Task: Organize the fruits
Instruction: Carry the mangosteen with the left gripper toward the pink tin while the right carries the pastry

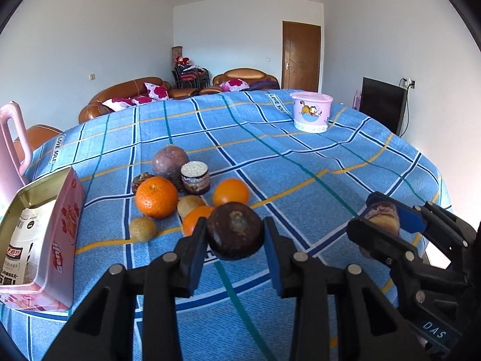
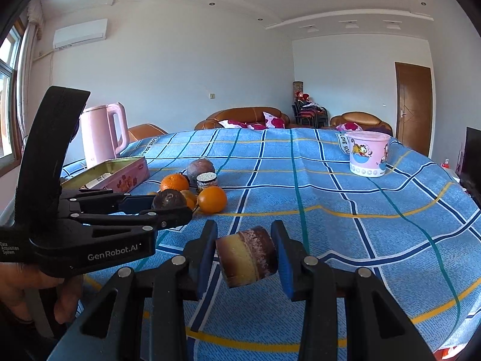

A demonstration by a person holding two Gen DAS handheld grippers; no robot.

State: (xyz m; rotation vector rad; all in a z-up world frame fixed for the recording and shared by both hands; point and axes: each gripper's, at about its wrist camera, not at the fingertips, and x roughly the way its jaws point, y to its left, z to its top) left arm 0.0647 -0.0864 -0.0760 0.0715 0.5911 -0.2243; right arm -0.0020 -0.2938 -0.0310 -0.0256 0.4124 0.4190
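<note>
**Both grippers loaded; fruit pile left of centre, pink containers at either side**

Left wrist view: the left gripper (image 1: 235, 236) is clenched on a dark brown round fruit (image 1: 235, 231), held above the blue checked tabletop (image 1: 300, 162). Directly beyond the jaws lies the fruit pile: three oranges (image 1: 156, 197), two small tan fruits (image 1: 142, 228), a purple round fruit (image 1: 170, 164) and a cut cylindrical piece (image 1: 195, 178). An open pink tin (image 1: 64, 210) stands near left, just beside the pile. A pink cartoon tub (image 1: 312, 112) sits far right, well apart, with open cloth between.

Right wrist view: the right gripper (image 2: 247, 255) is grasping a brown-and-yellow cylindrical piece (image 2: 247, 255), long axis running across between the jaws. The left gripper is nearer the tin; the right gripper is nearer the tub. The tabletop's right edge falls away beyond the tub.
</note>
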